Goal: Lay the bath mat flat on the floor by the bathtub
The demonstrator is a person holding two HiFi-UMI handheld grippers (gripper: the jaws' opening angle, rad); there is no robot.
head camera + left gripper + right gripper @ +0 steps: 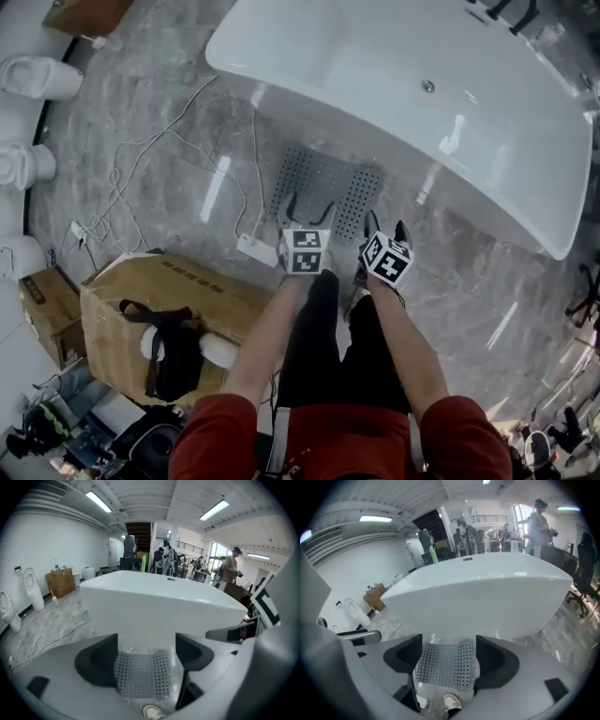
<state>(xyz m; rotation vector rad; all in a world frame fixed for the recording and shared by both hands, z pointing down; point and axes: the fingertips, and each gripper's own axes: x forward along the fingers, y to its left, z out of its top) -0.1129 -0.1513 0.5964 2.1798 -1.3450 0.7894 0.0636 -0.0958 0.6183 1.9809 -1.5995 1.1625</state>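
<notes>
Head view: the grey perforated bath mat (328, 192) lies on the marble floor (169, 159) just beside the bathtub (403, 103). The left gripper (309, 208) and right gripper (386, 228) hover over its near edge.

Left gripper view: jaws spread, nothing between them.

Right gripper view: likewise released and empty.

The bath mat looks laid; I'd check that its corners sit flush. No writing is legible.

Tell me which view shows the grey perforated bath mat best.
Head view: the grey perforated bath mat is seen from above, nearly whole, lying on the grey marble floor beside the white bathtub. The left and right gripper views each show only a foreshortened strip of it between their jaws.
</notes>
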